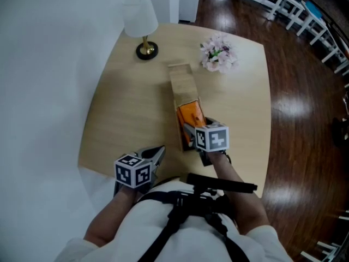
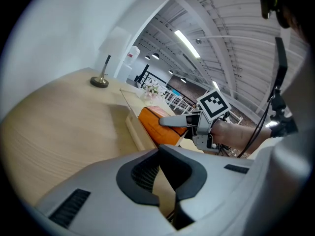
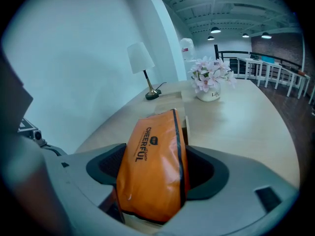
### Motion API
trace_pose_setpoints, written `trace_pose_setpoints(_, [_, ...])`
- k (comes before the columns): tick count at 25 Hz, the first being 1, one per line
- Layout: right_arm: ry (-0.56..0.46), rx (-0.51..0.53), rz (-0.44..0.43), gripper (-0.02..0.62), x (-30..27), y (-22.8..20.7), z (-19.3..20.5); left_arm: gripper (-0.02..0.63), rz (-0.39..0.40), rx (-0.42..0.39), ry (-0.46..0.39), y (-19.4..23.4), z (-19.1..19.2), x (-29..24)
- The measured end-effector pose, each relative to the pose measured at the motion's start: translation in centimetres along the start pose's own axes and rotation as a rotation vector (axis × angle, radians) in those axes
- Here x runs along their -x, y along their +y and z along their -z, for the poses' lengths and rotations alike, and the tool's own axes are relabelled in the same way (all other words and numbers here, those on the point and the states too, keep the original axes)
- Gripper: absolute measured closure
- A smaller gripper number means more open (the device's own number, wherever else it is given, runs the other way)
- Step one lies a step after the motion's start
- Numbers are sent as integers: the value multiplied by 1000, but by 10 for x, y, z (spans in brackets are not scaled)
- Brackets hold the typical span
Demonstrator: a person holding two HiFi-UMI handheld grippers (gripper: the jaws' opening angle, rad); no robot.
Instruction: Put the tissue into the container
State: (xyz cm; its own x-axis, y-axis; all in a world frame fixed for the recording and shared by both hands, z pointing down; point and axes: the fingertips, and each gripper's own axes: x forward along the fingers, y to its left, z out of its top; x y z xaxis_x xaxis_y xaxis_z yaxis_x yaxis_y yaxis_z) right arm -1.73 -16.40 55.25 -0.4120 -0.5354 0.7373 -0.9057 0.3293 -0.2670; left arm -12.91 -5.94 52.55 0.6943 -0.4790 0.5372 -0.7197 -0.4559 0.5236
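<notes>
An orange tissue pack (image 1: 192, 115) is clamped between the jaws of my right gripper (image 1: 195, 129), which is shut on it. The pack stands tilted at the near end of a long, narrow wooden container (image 1: 181, 83) in the middle of the table. In the right gripper view the pack (image 3: 152, 166) fills the gap between the jaws, with the container (image 3: 170, 107) just beyond it. My left gripper (image 1: 157, 153) rests near the table's front edge, shut and holding nothing, to the left of the container. From the left gripper view the pack (image 2: 157, 127) shows at the container's near end (image 2: 135, 129).
A white-shaded lamp (image 1: 143, 26) stands at the table's far left. A pot of pink flowers (image 1: 218, 54) is at the far right of the container. The light wooden table (image 1: 120, 108) meets a white wall on the left, and dark floor lies to the right.
</notes>
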Motion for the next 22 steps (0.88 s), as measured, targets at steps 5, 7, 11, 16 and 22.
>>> trace_pose_setpoints(5, [4, -18, 21, 217, -7, -1, 0, 607, 3, -1, 7, 0, 1, -2])
trace_pose_setpoints(7, [5, -17, 31, 218, -9, -1, 2, 607, 4, -2, 10, -1, 2, -2])
trace_pose_setpoints(11, [10, -48, 40, 222, -12, -2, 2, 607, 4, -1, 15, -1, 2, -2])
trace_pose_setpoints(16, [30, -78, 54, 224, -21, -5, 8, 608, 9, -1, 20, -1, 3, -3])
trace_pose_setpoints(22, [55, -56, 86, 227, -31, -6, 16, 607, 13, -3, 28, 0, 4, -5])
